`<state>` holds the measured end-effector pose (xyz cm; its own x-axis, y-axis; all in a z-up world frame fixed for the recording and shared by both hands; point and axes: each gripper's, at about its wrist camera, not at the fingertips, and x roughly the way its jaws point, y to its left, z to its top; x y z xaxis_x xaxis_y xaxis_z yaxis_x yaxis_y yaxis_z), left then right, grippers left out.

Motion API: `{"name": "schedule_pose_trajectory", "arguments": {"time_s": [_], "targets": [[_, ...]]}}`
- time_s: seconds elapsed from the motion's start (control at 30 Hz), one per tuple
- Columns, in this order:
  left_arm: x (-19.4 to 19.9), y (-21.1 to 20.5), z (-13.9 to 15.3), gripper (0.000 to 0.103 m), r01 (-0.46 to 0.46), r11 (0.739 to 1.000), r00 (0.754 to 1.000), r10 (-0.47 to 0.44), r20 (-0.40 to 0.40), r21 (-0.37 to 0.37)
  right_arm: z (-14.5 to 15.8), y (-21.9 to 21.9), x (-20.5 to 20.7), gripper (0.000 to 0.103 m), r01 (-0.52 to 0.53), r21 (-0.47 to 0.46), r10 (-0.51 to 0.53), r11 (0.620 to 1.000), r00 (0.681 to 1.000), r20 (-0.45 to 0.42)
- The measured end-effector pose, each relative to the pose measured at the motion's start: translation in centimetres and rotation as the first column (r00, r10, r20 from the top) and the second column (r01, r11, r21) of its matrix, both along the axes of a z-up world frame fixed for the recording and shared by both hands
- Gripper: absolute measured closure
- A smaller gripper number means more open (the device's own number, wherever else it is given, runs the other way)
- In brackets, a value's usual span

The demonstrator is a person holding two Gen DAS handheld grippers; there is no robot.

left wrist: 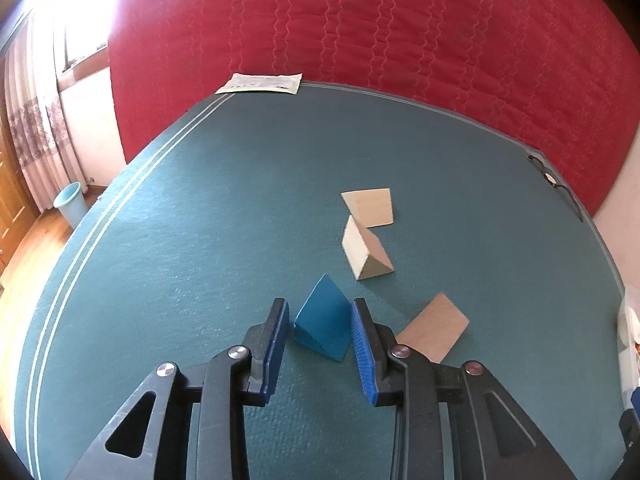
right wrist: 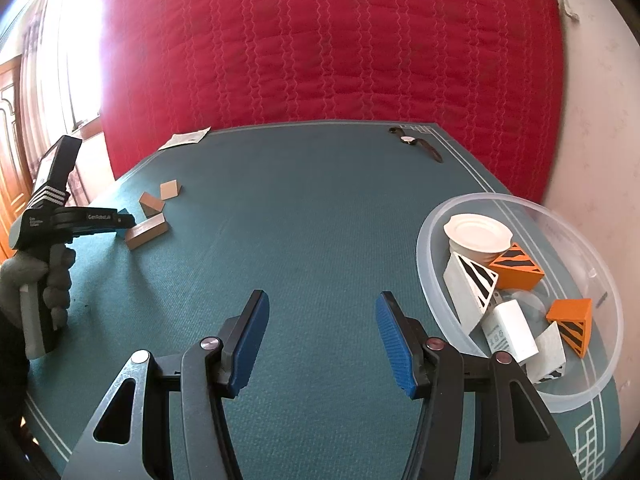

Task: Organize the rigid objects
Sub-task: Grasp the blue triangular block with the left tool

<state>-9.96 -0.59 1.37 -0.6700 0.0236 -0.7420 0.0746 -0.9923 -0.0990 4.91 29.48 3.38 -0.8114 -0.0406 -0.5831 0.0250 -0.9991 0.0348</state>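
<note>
A blue wedge block (left wrist: 324, 320) stands on the green table mat (left wrist: 224, 208) between the fingers of my left gripper (left wrist: 320, 305), which is shut on it. Just beyond lie two pale wooden wedges (left wrist: 370, 206) (left wrist: 366, 254), and a flat wooden block (left wrist: 434, 328) lies to the right. In the right wrist view a gloved hand (right wrist: 44, 280) holds the left gripper (right wrist: 124, 222) at the far left, beside the wooden blocks (right wrist: 146, 232). My right gripper (right wrist: 322, 308) hovers open over bare mat with nothing between its fingers.
A clear plastic bowl (right wrist: 426, 236) at the right holds orange striped wedges, white blocks and a white cup. A wristwatch (right wrist: 416, 142) and a paper sheet (right wrist: 186, 139) lie at the mat's far edge. A red quilt (right wrist: 320, 40) hangs behind. A light blue bin (left wrist: 72, 204) stands on the floor.
</note>
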Motion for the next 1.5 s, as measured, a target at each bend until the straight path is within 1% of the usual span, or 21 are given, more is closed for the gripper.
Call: {"name": "schedule_pose_trajectory", "arguments": {"time_s": [0.1, 0.13, 0.17, 0.23, 0.3, 0.43, 0.57, 0.73, 0.83, 0.9, 0.97, 1.0, 1.23, 1.33, 1.43, 1.5], "targets": [[0.4, -0.4, -0.1, 0.067, -0.004, 1.000, 1.000, 0.004, -0.001, 0.001, -0.1, -0.1, 0.0, 0.046, -0.003, 0.000, 0.003, 1.000, 1.000, 0.002], [0.6, -0.5, -0.2, 0.062, -0.005, 1.000, 1.000, 0.005, 0.002, 0.001, -0.1, -0.1, 0.0, 0.046, -0.005, -0.001, 0.005, 1.000, 1.000, 0.003], [0.7, -0.6, -0.2, 0.052, -0.009, 1.000, 1.000, 0.009, 0.004, 0.003, -0.1, -0.1, 0.0, 0.046, -0.005, -0.002, 0.005, 1.000, 1.000, 0.004], [1.0, -0.8, -0.2, 0.043, -0.018, 1.000, 1.000, 0.018, -0.002, 0.003, -0.1, 0.0, 0.0, 0.046, -0.004, -0.004, 0.004, 1.000, 1.000, 0.003], [1.0, -0.8, -0.2, 0.042, -0.022, 1.000, 1.000, 0.022, -0.004, 0.003, -0.1, 0.0, 0.0, 0.046, -0.005, -0.002, 0.005, 1.000, 1.000, 0.003], [0.6, -0.9, -0.3, 0.042, -0.041, 0.999, 0.999, 0.041, 0.014, 0.007, -0.1, 0.0, 0.0, 0.046, -0.008, 0.001, 0.008, 1.000, 1.000, 0.006], [-0.2, -1.0, -0.1, 0.042, -0.069, 0.997, 0.997, 0.068, 0.028, 0.035, 0.0, 0.0, 0.0, 0.046, -0.007, -0.001, 0.007, 1.000, 1.000, 0.012], [-0.9, -0.8, -0.1, 0.042, -0.097, 0.995, 0.995, 0.096, 0.032, 0.030, 0.0, -0.2, 0.0, 0.046, -0.007, 0.001, 0.007, 1.000, 1.000, 0.012], [-0.7, -0.2, -0.3, 0.044, -0.077, 0.997, 0.997, 0.078, 0.027, -0.023, 0.1, -0.3, -0.1, 0.046, -0.008, -0.002, 0.008, 1.000, 1.000, 0.015], [-0.3, -0.1, -0.3, 0.049, -0.056, 0.997, 0.998, 0.057, 0.021, -0.043, 0.1, -0.4, 0.0, 0.046, -0.007, -0.005, 0.007, 1.000, 1.000, 0.014], [0.1, -0.4, -0.4, 0.060, -0.031, 0.998, 0.999, 0.032, 0.016, -0.048, 0.1, -0.4, 0.0, 0.046, -0.006, -0.006, 0.006, 1.000, 1.000, 0.011], [0.4, -0.6, -0.4, 0.063, -0.016, 0.999, 1.000, 0.016, 0.012, -0.051, 0.1, -0.5, 0.1, 0.046, -0.006, -0.006, 0.006, 1.000, 1.000, 0.010], [2.1, -2.0, -0.3, 0.064, 0.047, 0.999, 0.999, -0.047, -0.009, -0.009, 0.0, -0.8, 0.2, 0.046, -0.008, -0.002, 0.008, 1.000, 1.000, 0.011], [2.5, -2.1, -0.3, 0.064, 0.059, 0.998, 0.998, -0.060, -0.017, -0.019, -0.1, -1.1, 0.1, 0.046, -0.016, -0.004, 0.016, 1.000, 1.000, 0.016], [2.8, -1.8, -0.1, 0.064, 0.085, 0.995, 0.996, -0.086, -0.029, -0.047, -0.1, -1.6, -0.1, 0.046, -0.033, -0.012, 0.033, 0.999, 0.999, 0.027], [3.1, -1.6, -0.1, 0.064, 0.097, 0.993, 0.995, -0.099, -0.029, -0.064, -0.3, -2.0, -0.4, 0.046, -0.057, -0.035, 0.059, 0.998, 0.997, 0.047]]}}
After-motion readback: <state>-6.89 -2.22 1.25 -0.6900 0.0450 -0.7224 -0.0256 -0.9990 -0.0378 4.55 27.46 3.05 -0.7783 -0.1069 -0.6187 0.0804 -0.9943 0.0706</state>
